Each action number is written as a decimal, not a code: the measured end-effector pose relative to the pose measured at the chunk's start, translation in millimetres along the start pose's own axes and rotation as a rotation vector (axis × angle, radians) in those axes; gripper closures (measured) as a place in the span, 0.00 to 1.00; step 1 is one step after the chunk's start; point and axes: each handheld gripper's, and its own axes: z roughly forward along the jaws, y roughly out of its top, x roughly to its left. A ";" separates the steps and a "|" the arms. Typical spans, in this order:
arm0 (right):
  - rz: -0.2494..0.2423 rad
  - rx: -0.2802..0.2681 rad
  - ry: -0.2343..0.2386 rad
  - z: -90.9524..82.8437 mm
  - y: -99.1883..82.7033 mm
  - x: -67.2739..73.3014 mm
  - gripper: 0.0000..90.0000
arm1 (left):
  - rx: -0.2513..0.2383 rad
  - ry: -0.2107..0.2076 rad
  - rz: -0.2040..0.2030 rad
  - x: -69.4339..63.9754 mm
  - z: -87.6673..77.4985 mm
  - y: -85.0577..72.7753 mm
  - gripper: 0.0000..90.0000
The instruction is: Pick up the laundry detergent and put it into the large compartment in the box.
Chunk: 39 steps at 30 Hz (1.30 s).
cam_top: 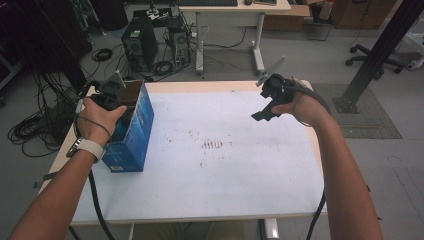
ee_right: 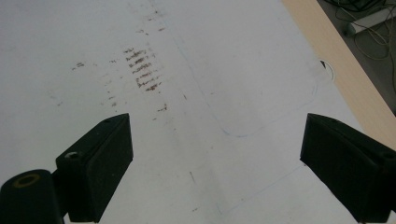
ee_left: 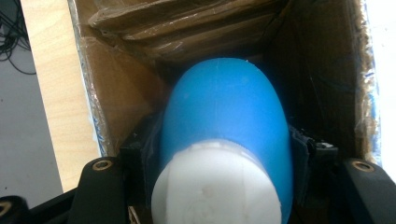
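At about nine o'clock on the worktop (cam_top: 225, 170) stands a blue cardboard box (cam_top: 132, 135), open at the top. The left gripper (cam_top: 117, 100) reaches down into this box from above. In the left gripper view, the left gripper (ee_left: 224, 154) is closed on a blue bottle (ee_left: 226, 121) with a white cap (ee_left: 217, 186), and the bottle is inside the brown walls of the box (ee_left: 126, 93). At about two o'clock, the right gripper (cam_top: 265, 112) hovers above the white worktop with nothing in it. In the right gripper view its jaws stand wide apart over brown marks (ee_right: 142, 70).
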 end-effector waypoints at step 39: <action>0.000 0.011 0.008 2.2 0.6 3.7 0.10 | 0.004 -0.059 -0.007 9.3 2.4 0.2 0.31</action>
